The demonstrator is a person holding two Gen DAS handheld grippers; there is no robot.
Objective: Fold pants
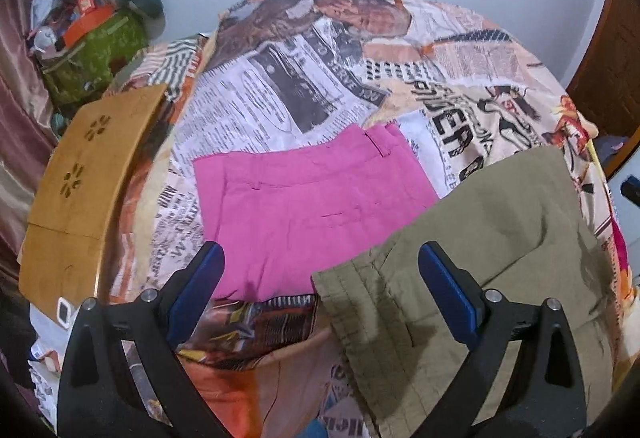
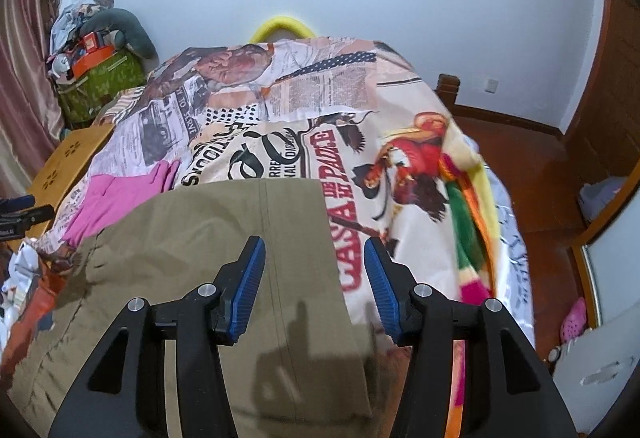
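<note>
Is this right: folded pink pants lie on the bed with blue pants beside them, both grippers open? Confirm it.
One error: the pants beside the pink pants are olive, not blue, as the left wrist view shows. Both the left gripper and the right gripper are open.

A bed [image 1: 460,50] under a newspaper-print cover; pink shorts [image 1: 304,206] and olive pants [image 2: 224,222] lie flat.

The olive pants [image 1: 500,238] lie spread flat on the printed bedspread [image 1: 280,86], smooth apart from light wrinkles, with a stitched hem at the near left corner and a long seam running up the middle. Just beside them on the left, the pink pants [image 1: 308,206] lie folded into a flat rectangle, waistband and belt loops along the far edge.
</note>
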